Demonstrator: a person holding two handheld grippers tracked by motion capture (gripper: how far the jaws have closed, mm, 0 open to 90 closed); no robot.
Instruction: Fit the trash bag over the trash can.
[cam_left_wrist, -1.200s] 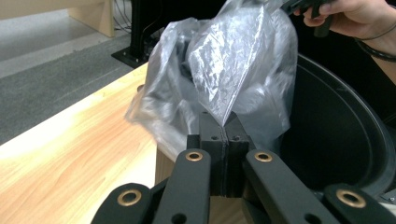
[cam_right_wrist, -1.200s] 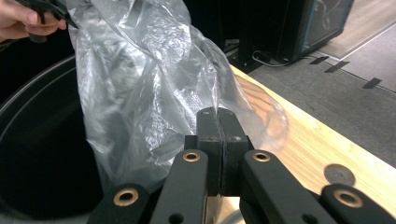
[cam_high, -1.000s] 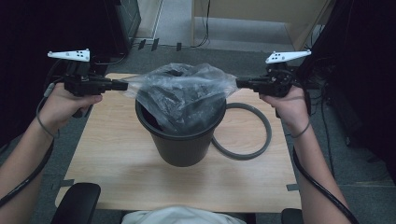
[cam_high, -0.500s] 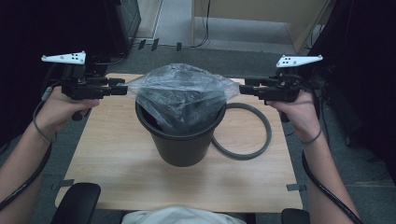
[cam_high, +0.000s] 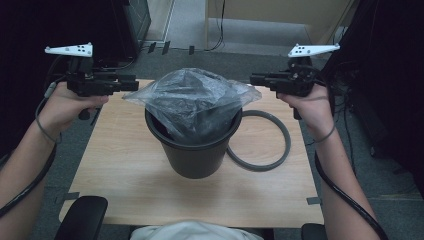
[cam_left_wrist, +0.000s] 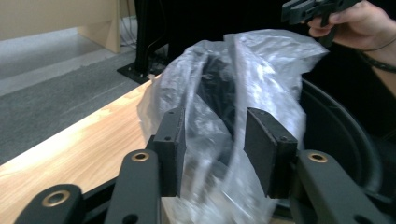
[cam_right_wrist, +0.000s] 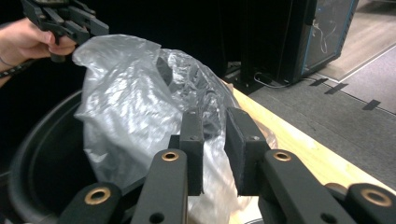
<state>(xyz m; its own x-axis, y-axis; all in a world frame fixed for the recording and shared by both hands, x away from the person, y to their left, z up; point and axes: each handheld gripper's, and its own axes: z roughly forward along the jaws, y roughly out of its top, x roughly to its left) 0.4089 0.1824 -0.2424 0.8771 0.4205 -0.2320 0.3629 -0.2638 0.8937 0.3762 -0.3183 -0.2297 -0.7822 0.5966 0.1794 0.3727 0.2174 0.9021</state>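
Plastic bag (cam_high: 192, 102) bulges from bucket (cam_high: 195, 150), seemingly free of both hand-held grippers.

We see a black bin (cam_high: 200, 150) at the middle of the counter (cam_high: 125, 170), its mouth blocked by a crumpled clear bag (cam_high: 192, 100) that bulges above the rim. A grey ring (cam_high: 260, 142) lies flat beside the bin toward the right edge. The near edge and the left side offer open wood for passing.
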